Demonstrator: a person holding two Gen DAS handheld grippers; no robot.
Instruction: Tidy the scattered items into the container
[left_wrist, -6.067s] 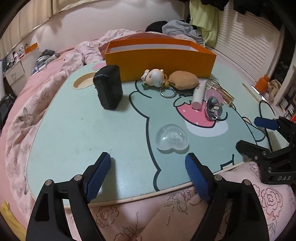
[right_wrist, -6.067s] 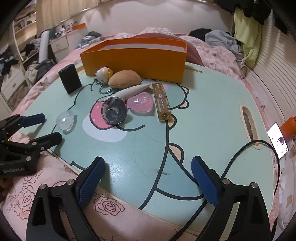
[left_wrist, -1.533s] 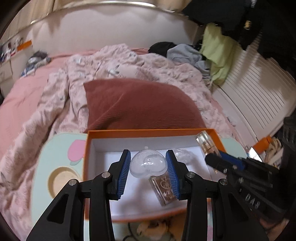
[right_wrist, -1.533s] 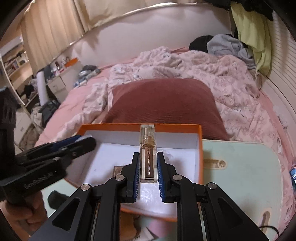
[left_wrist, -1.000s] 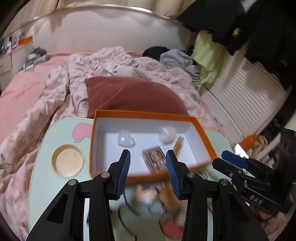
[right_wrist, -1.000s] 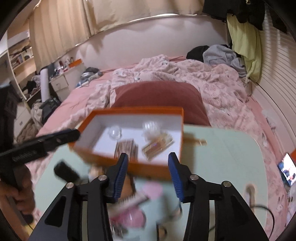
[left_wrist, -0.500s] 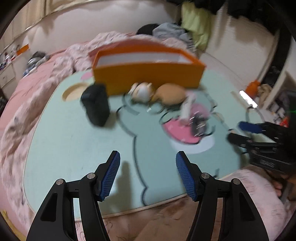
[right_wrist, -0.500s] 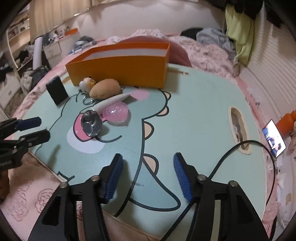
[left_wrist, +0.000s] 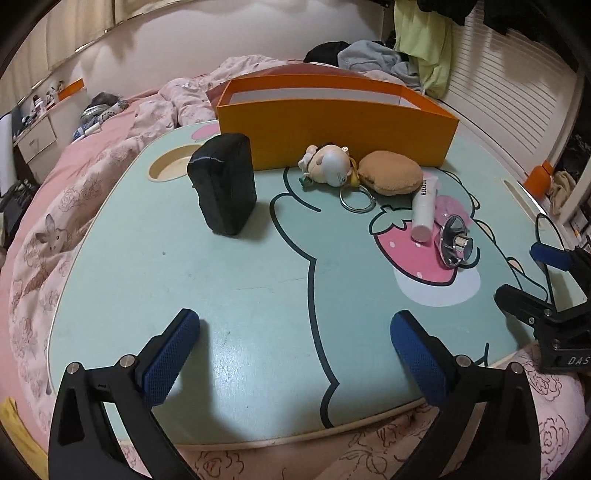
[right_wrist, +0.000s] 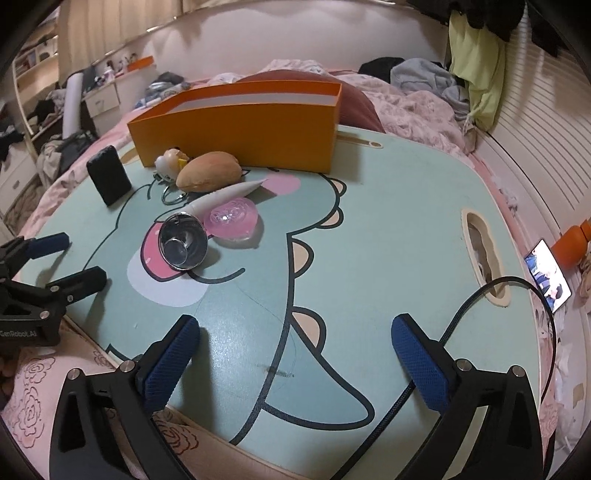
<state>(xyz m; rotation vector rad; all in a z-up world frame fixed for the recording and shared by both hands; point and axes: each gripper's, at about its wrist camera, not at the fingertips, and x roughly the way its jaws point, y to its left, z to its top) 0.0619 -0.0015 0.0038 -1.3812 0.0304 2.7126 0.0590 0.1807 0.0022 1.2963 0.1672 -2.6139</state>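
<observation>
both my hand-held grippers, left (left_wrist: 295, 343) and right (right_wrist: 295, 343), have just spread wide and empty over the near counter (left_wrist: 236, 280). the items lie scattered before the far orange box (left_wrist: 332, 122); best take the pink case (right_wrist: 233, 218) and black pouch (left_wrist: 223, 183) squarely.

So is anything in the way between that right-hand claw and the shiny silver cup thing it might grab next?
Nothing visible. The right gripper hangs open and empty over bare table, with clear surface up to the silver cup. The white tube and pink case lie just beyond the cup, close against it.
</observation>
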